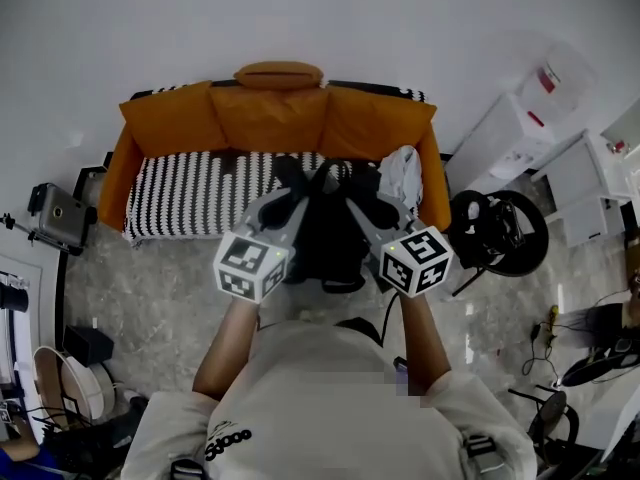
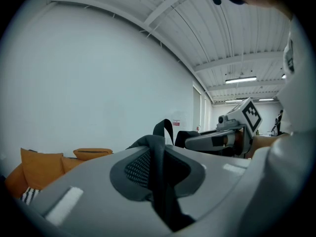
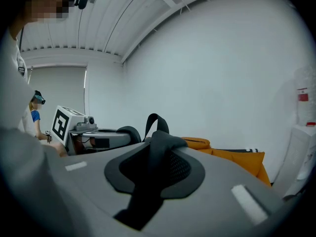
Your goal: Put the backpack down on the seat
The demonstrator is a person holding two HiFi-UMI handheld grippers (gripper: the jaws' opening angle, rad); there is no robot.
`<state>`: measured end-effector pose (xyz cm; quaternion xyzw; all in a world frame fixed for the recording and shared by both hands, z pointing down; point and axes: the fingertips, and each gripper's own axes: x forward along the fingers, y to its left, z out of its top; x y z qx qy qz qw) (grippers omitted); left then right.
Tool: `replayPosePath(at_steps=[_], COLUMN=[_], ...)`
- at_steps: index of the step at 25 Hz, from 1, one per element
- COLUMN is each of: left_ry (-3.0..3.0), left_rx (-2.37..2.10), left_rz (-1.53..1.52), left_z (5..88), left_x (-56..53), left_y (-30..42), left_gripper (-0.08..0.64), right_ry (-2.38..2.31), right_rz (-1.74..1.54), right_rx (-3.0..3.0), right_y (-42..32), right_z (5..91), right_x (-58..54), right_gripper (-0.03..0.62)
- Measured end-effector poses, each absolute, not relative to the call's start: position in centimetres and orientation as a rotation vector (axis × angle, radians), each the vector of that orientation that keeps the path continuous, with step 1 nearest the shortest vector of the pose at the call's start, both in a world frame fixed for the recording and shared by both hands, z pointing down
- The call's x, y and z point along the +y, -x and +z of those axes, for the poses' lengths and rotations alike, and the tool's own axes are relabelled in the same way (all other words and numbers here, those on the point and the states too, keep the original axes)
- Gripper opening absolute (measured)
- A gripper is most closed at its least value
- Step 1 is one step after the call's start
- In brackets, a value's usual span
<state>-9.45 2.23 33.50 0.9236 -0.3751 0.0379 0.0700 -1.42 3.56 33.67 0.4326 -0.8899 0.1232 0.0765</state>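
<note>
Head view: my left gripper [image 1: 283, 200] and right gripper [image 1: 358, 206] are each nearly closed on a strap [image 2: 159, 167] of the backpack [image 1: 328, 240], which hangs over grey floor [image 1: 150, 298] before the striped seat [image 1: 190, 193] of an orange sofa [image 1: 270, 118] against a white wall [image 1: 300, 18]

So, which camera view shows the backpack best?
The head view: the black backpack hangs between the left gripper and right gripper, most of its body visible. The left gripper view shows only one clamped strap, the right gripper view the other strap.
</note>
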Motion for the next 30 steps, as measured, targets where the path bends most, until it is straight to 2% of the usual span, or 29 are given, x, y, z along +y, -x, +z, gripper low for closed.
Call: replayPosePath(at_steps=[30], left_ry=[-2.692], left_rx=[-1.131], left_rz=[0.223], left_z=[38.3], left_x=[-16.0], left_y=[6.0], left_gripper=[0.046], right_ry=[-1.236], right_rz=[0.45], right_rx=[-2.626], right_y=[-1.8], right_z=[38.4], right_x=[-15.4], right_gripper=[0.075])
